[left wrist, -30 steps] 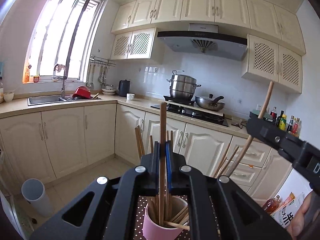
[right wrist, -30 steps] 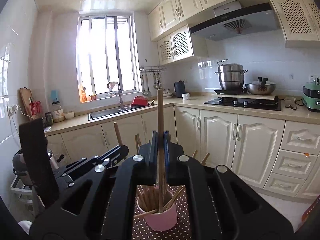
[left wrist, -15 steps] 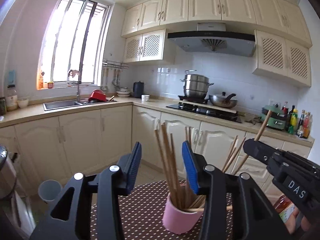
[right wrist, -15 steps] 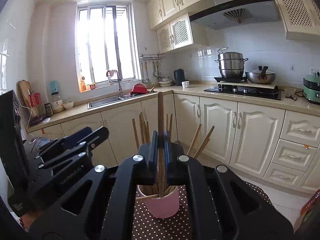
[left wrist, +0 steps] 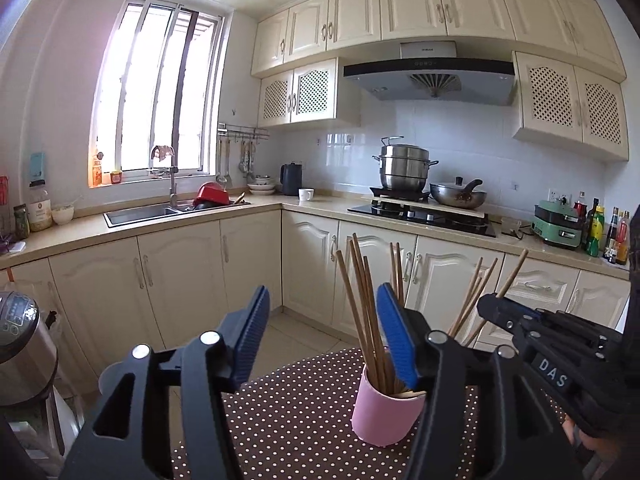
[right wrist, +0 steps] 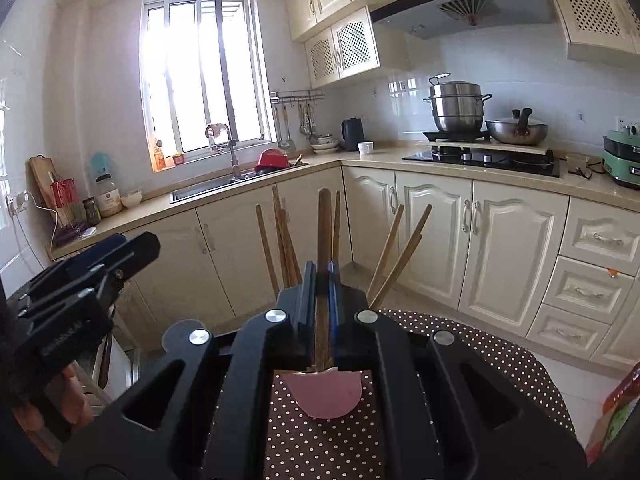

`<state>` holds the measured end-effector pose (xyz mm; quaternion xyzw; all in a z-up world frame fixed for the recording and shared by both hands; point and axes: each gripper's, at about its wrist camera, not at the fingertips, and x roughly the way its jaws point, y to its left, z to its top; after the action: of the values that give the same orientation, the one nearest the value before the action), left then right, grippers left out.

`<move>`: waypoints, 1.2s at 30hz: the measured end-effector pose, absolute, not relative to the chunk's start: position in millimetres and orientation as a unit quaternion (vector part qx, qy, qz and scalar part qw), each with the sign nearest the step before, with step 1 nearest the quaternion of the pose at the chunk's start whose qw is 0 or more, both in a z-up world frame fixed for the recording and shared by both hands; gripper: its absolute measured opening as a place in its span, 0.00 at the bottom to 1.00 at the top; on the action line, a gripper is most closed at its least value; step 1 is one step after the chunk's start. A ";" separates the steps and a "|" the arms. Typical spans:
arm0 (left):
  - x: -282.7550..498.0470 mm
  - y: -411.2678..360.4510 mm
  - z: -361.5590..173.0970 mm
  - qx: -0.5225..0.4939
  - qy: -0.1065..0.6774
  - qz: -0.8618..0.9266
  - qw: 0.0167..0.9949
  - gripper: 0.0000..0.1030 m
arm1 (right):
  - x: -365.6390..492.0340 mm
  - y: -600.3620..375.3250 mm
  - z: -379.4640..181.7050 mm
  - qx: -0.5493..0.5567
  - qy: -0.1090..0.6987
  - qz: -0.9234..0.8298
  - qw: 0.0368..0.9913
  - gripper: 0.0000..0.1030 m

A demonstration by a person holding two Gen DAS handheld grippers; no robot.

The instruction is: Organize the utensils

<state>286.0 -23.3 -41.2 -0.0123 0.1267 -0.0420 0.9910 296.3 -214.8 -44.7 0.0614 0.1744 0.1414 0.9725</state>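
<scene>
Your left gripper stands wide open with nothing between its blue pads — the pink cup sits on the dotted tablecloth just beyond, toward the right finger, and the bundle of chopsticks rises from it into the gap. Your right gripper is clamped tight on a single upright chopstick, directly above the cup, whose rim shows just under the fingers. From the right wrist view, the other sticks fan out on both sides of the held one; two lean away to the right. Whether the held stick's lower end is inside the cup you cannot tell — the fingers hide it. The tablecloth's far edge curves off close behind the cup, and past it lies open floor up to the cream base cabinets. The sink and stove sit on the counter beyond.
</scene>
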 end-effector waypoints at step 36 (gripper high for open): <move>180.7 -21.6 -13.2 0.029 0.116 -0.049 0.992 0.67 | 171.7 -222.7 -12.2 0.061 0.133 0.156 0.977 0.07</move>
<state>180.7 -21.6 -13.2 0.0293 0.1160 -0.0485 0.9916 171.7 -222.7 -12.2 0.0610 0.1335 0.1564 0.9767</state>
